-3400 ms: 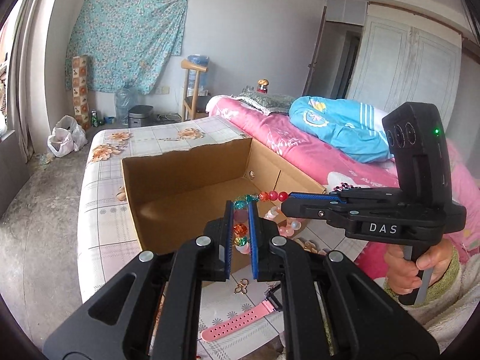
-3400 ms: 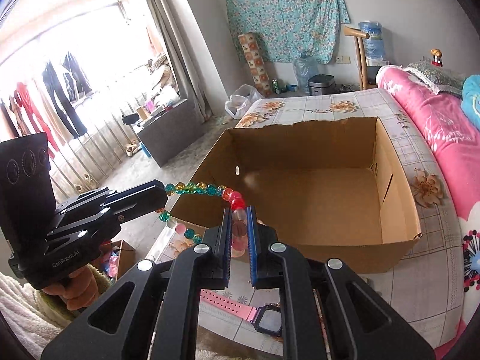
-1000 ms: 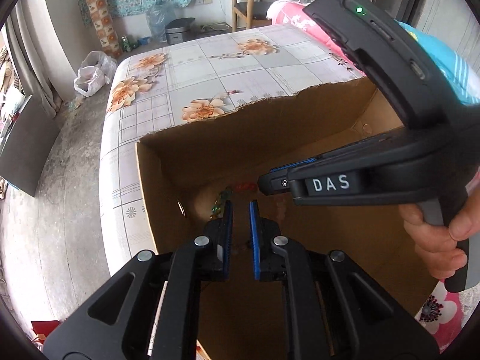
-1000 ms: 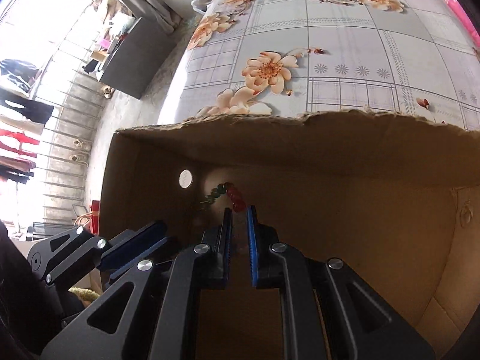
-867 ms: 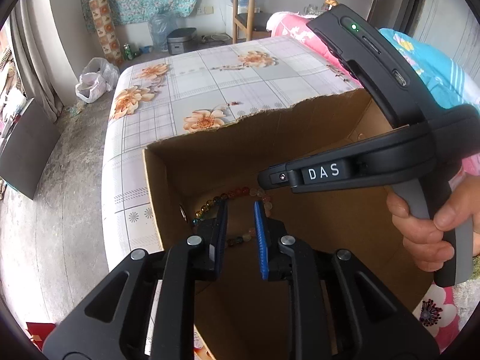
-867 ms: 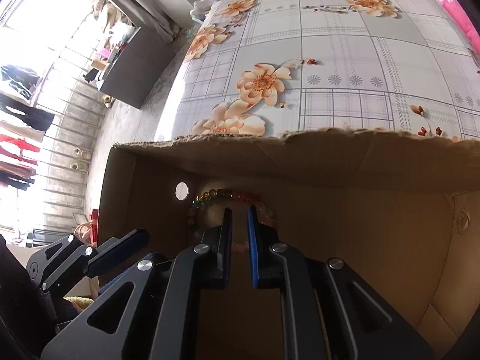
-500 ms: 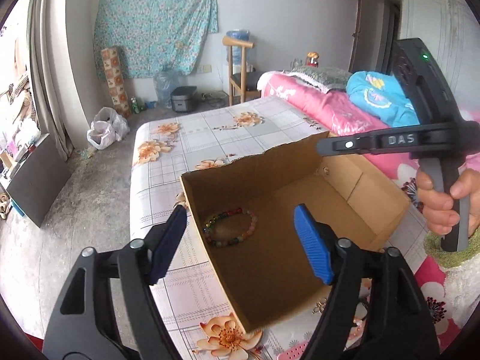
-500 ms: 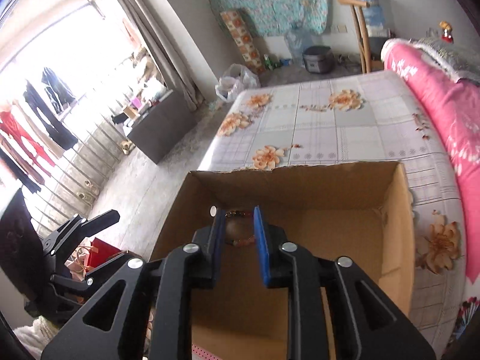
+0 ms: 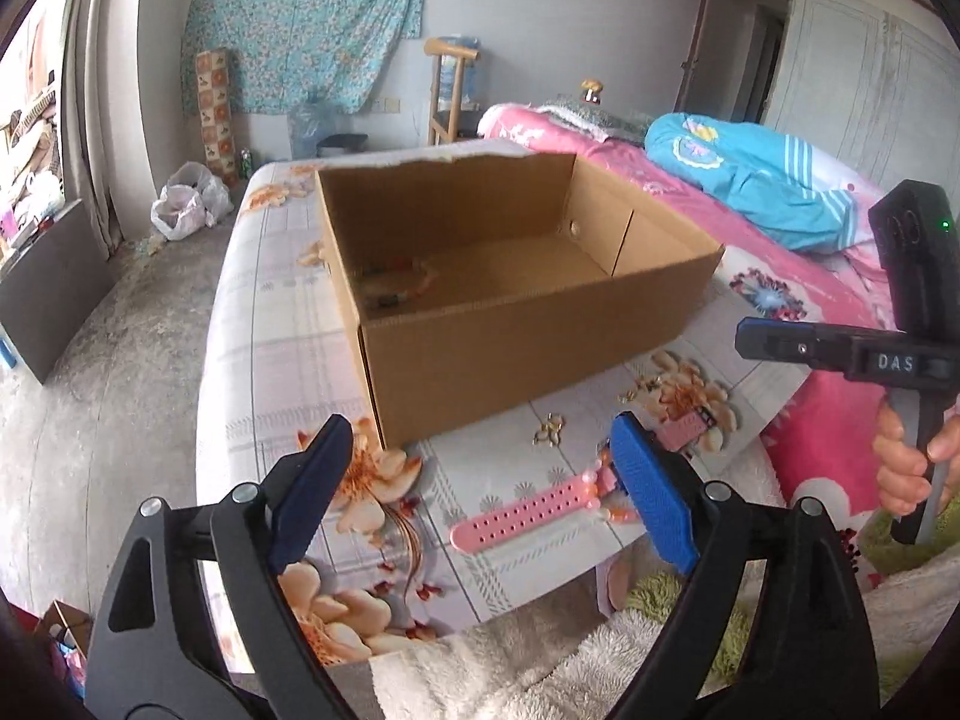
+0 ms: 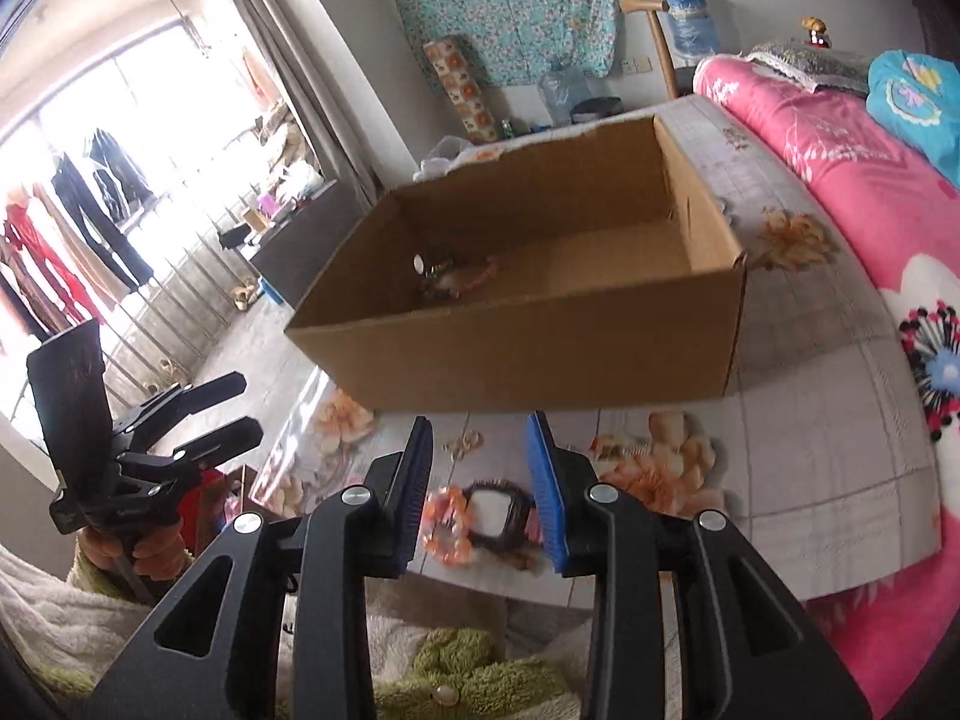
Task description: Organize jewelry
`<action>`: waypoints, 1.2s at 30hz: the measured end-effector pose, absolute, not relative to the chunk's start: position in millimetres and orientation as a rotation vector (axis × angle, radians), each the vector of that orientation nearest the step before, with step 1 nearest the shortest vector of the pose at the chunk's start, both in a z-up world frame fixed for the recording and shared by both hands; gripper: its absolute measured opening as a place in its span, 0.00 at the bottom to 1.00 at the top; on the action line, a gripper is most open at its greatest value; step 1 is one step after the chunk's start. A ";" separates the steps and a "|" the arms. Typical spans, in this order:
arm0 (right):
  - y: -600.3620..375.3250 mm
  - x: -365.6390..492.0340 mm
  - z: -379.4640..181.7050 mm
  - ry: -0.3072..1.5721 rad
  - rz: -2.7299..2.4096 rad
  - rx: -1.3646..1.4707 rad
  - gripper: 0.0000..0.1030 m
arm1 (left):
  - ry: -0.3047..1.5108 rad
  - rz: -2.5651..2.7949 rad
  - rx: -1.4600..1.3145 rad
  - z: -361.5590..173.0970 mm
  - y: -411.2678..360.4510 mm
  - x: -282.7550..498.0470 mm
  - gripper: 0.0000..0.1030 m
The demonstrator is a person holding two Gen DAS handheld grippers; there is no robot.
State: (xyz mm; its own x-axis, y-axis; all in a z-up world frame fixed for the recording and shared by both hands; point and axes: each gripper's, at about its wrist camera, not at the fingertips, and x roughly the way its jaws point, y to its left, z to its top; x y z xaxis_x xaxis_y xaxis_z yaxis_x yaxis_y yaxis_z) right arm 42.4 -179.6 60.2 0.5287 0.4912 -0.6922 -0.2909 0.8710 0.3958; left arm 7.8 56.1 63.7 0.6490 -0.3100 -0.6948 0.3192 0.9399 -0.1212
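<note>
Inside, the bead bracelet [image 9: 399, 287] lies on the floor of the cardboard box [image 9: 528, 348], in its left corner by the round hole. The box sits on a floral cloth [image 9: 276, 324]. In front of it lie a pink watch [image 9: 528, 516] and small gold earrings [image 9: 549, 427]. The left gripper [image 9: 480, 480] is spread wide and holds nothing; the right gripper [image 10: 480, 462] is parted too, above the watch, also holding nothing.
</note>
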 end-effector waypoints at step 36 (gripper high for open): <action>-123.2 87.6 36.8 0.997 0.439 0.069 0.10 | 0.889 -0.379 0.249 -22.8 3.9 7.0 0.84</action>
State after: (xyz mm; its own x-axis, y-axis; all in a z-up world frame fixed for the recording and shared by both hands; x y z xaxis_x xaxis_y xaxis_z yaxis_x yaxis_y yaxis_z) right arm 87.6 -123.2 36.8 0.4628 0.3882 -0.7969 -0.3258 0.9106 0.2544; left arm 7.0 3.9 -22.8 0.5703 -0.2170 -0.7922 0.4209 0.9054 0.0550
